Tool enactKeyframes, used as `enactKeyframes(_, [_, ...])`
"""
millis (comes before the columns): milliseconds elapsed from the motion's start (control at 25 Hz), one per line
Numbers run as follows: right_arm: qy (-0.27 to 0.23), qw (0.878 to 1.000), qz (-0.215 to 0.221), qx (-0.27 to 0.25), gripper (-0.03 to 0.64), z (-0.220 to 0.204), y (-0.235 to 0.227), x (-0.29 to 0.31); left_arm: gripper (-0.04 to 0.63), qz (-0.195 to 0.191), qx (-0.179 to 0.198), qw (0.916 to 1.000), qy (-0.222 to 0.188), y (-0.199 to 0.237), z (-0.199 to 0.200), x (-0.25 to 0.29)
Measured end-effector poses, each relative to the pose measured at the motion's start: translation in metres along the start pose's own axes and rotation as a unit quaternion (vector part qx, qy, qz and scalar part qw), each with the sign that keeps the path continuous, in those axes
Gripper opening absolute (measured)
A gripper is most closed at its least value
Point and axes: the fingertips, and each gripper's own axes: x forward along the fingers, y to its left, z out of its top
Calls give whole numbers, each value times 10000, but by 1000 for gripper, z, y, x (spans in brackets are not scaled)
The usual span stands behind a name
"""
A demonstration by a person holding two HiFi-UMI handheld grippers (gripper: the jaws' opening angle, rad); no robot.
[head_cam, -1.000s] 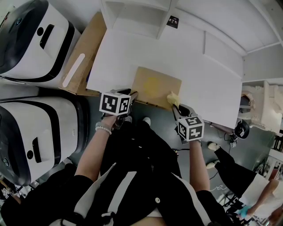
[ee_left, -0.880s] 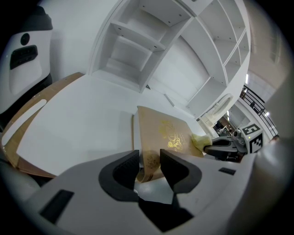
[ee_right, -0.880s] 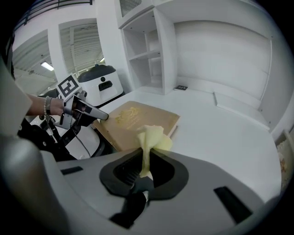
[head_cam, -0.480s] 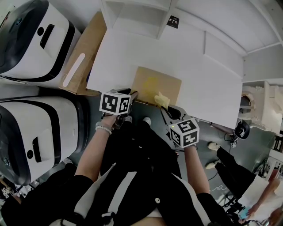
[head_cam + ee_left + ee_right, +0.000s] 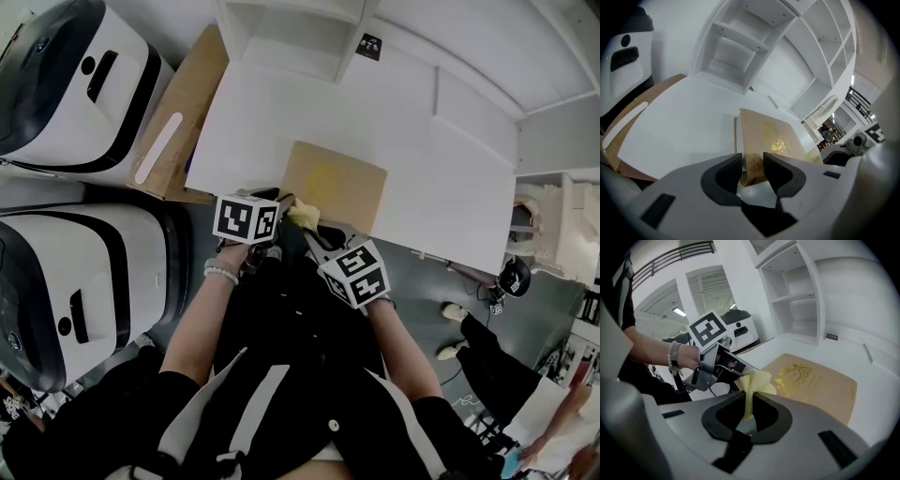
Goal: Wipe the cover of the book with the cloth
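A tan book (image 5: 334, 182) with a gold emblem lies at the near edge of the white table (image 5: 412, 159). My left gripper (image 5: 279, 200) is shut on the book's near left corner, and its jaws pinch the cover edge (image 5: 752, 161). The book (image 5: 774, 136) stretches away from them. My right gripper (image 5: 311, 228) is shut on a yellow cloth (image 5: 302, 214), which sits at the book's near left corner, close to the left gripper. In the right gripper view the cloth (image 5: 757, 380) sticks up from the jaws (image 5: 749, 401), with the book (image 5: 820, 385) beyond and the left gripper (image 5: 717, 364) to the left.
A white shelf unit (image 5: 291, 33) stands at the table's far side. A cardboard sheet (image 5: 173, 122) leans at the table's left edge. Two white and black machines (image 5: 66, 84) stand on the left. Another person's legs (image 5: 487, 347) are on the floor at lower right.
My right gripper has carried the cloth leftwards along the book's near edge, from the right corner to the left one. The left gripper has stayed put.
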Motion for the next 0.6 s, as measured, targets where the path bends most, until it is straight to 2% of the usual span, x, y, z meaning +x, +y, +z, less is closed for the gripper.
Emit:
enactKeyframes(280, [241, 9996, -85, 118, 37, -6, -6, 24, 142, 13, 2, 10000, -7, 0, 0, -1])
enactKeyframes(600, [221, 9984, -253, 457, 37, -17, -18, 17, 141, -7, 8, 10000, 13, 0, -1, -1])
